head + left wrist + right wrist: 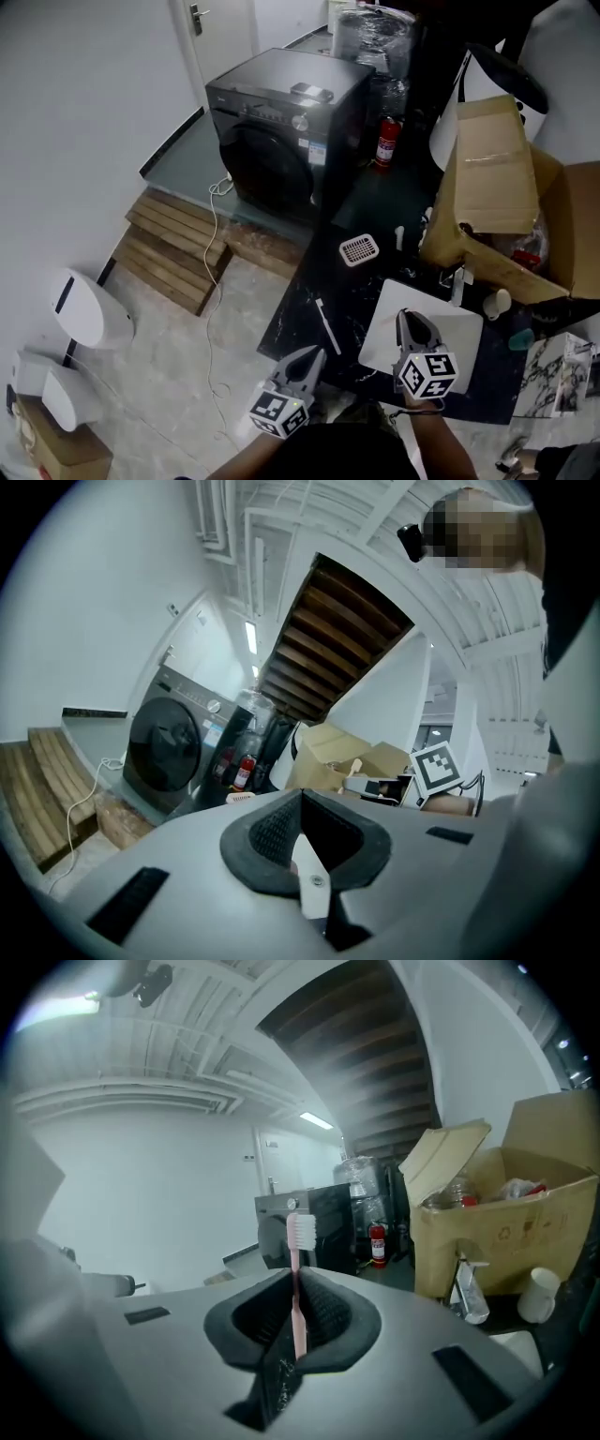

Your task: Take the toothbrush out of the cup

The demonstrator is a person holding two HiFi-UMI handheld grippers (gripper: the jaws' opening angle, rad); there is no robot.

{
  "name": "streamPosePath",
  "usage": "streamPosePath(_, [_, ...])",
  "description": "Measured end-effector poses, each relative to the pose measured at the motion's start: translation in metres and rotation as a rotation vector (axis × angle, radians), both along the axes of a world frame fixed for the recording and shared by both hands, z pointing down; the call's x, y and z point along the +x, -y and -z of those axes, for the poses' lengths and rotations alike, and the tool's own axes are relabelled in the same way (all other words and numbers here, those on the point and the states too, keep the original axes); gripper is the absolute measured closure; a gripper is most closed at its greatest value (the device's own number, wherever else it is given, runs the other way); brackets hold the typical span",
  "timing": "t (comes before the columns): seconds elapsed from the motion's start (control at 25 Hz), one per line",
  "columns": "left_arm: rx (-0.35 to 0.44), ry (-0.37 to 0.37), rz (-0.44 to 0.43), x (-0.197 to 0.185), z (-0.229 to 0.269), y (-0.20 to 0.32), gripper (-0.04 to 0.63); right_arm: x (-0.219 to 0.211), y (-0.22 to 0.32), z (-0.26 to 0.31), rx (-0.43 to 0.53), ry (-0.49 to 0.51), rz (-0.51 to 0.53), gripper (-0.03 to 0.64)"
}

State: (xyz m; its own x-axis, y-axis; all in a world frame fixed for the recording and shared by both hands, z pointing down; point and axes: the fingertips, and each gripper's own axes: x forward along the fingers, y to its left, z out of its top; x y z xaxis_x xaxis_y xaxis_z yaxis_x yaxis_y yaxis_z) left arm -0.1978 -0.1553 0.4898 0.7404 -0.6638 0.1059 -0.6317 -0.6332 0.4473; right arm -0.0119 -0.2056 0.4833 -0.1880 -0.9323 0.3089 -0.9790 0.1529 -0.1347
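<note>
A pink toothbrush (298, 1260) with white bristles stands upright between the pads of my right gripper (296, 1290), which is shut on its handle. In the head view that gripper (407, 321) hovers over a white board (459, 328) on the dark table; the brush is hard to make out there. A white cup (498, 303) stands to its right near the cardboard box, and shows low at the right in the right gripper view as the cup (539, 1295). My left gripper (311, 357) hangs at the table's near edge, its jaws together with nothing held, as the left gripper view (302, 810) shows.
A big open cardboard box (511, 197) fills the right side. A white grid dish (359, 249) and a thin white stick (326, 325) lie on the dark table (300, 309). A dark washing machine (281, 122) and red fire extinguisher (386, 141) stand behind; wooden steps (173, 244) at left.
</note>
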Motion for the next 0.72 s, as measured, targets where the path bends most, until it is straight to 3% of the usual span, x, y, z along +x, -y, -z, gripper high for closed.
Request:
streamPosePath(0.36, [-0.031, -0.006, 0.045, -0.057, -0.018, 0.003, 0.575, -0.059, 0.010, -0.089, -0.168, -0.105, 0.077, 0.581])
streamPosePath(0.72, [-0.031, -0.046, 0.002, -0.057, -0.020, 0.021, 0.575, -0.063, 0.018, -0.133, -0.285, -0.137, 0.087, 0.581])
